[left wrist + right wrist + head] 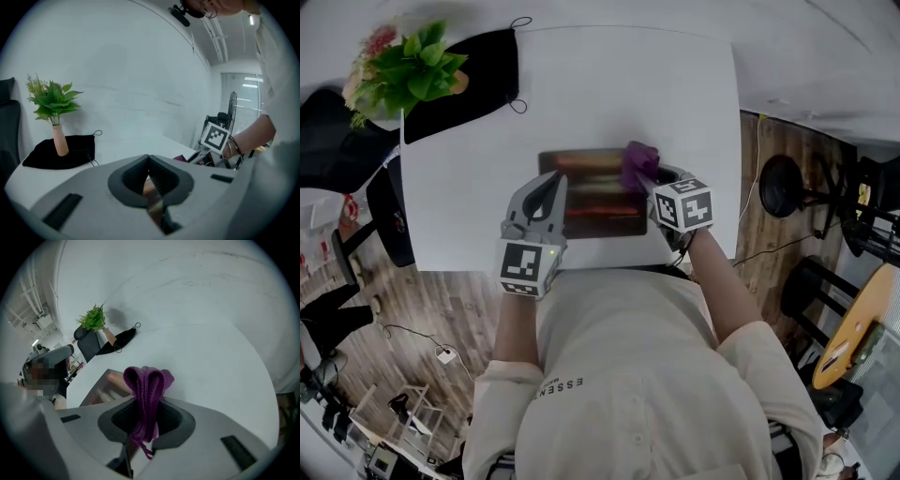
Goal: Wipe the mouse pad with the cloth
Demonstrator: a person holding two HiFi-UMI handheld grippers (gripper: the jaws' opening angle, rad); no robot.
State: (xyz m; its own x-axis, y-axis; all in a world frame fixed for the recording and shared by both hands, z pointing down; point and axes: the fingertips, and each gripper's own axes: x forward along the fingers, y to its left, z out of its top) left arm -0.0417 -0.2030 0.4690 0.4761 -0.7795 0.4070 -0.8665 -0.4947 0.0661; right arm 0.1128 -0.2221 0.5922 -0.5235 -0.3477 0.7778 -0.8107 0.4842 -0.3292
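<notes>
My right gripper (654, 187) is clamped tight on the bunched purple cloth (637, 164), which sticks out ahead of its jaws above the mouse pad (600, 202) lying just below and to its left. I'd tip it down until the bunch presses flat, then drag long overlapping strokes toward my left gripper (553, 180), whose jaws are closed on nothing, their tips over the pad's near-left end, probably to pin it. I count one pad, one cloth and two grippers, with one vase plant (403, 66) and one black pouch (478, 70) beyond.

Two grippers (550, 181) (652, 186), one cloth (637, 163), one mouse pad (598, 202)
</notes>
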